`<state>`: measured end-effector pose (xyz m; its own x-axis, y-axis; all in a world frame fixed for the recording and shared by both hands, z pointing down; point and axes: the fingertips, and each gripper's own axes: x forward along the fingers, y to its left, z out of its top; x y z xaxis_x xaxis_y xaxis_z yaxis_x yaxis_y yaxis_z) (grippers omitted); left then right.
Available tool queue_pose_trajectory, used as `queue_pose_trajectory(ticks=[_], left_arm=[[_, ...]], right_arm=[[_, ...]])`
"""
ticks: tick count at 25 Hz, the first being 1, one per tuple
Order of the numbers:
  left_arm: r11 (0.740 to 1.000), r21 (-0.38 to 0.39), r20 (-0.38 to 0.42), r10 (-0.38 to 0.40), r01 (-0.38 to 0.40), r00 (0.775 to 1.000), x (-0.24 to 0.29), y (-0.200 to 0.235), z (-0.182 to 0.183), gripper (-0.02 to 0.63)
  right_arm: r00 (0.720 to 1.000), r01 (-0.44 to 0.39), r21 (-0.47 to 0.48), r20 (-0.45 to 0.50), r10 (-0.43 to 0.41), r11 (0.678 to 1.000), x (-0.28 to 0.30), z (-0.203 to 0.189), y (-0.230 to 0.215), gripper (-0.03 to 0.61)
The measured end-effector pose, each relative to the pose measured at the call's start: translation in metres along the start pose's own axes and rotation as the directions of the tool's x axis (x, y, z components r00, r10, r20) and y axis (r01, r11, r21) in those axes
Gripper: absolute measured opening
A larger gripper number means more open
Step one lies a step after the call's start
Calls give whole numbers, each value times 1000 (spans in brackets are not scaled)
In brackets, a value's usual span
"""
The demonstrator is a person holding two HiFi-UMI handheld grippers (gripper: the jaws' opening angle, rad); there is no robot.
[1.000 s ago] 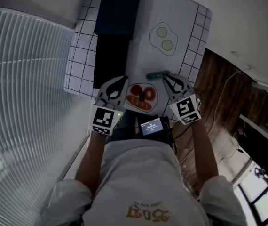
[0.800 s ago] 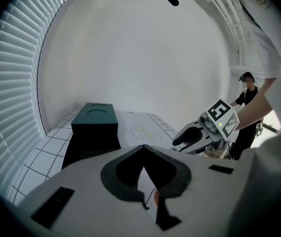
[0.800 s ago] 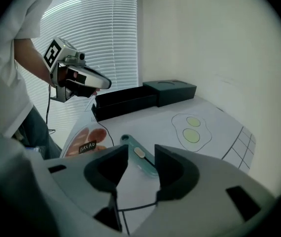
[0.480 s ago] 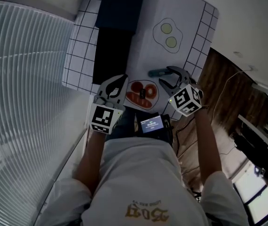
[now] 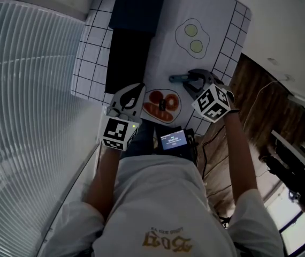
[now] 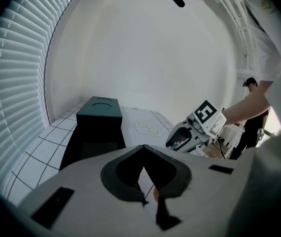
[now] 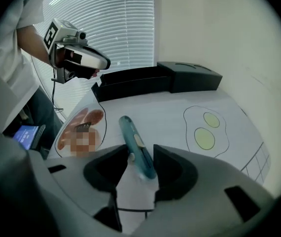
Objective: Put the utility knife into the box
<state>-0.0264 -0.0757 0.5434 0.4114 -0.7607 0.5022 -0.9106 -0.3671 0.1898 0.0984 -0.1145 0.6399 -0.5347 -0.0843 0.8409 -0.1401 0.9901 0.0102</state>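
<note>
Steeply angled down, the right claw straddles the utility knife, jaws just closing, not yet gripping.

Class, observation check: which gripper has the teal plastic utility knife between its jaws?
The right gripper: its jaws, just closing, flank the teal knife; the left gripper holds nothing.

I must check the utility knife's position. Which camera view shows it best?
The right gripper view: the utility knife lies close, its teal body seen almost whole. The head view shows it small and partly hidden; the left gripper view, not at all.
</note>
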Motion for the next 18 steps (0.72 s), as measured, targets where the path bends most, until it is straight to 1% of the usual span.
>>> queue_pose_trajectory(ticks=[2, 5, 9, 10, 12, 14, 16, 18], left_arm=[[1000, -5, -4, 2, -3, 1000, 0, 0, -4, 8], [1000, 0, -5, 2, -2, 1000, 0, -1, -5, 8], [1000, -8, -9, 5, -5, 1000, -1, 0, -8, 8], [1000, -9, -8, 7, -7, 1000, -2, 0, -8, 8], [1000, -7, -6, 8, -8, 1000, -3, 1, -7, 8], [1000, -7, -5, 10, -10, 1000, -4, 2, -7, 8], [1000, -10, -6, 12, -12, 1000, -6, 3, -7, 8], [1000, -9, -6, 15, -15, 1000, -8, 3, -8, 8]], right_arm=[[1000, -28, -6, -14, 28, 1000, 1, 0, -1, 166], [999, -51, 16, -9, 51, 999, 2, 2, -3, 157], [999, -38, 26, 1, 38, 999, 2, 4, -4, 123], [999, -35, 36, 3, 35, 999, 2, 5, -4, 100], [999, -34, 65, 8, 34, 997, 1, 5, -6, 97], [1000, -28, 74, 11, 28, 997, 1, 6, -6, 95], [1000, -14, 78, 14, 13, 997, -1, 6, -4, 95], [999, 6, 111, 30, -9, 994, -4, 6, -3, 95]])
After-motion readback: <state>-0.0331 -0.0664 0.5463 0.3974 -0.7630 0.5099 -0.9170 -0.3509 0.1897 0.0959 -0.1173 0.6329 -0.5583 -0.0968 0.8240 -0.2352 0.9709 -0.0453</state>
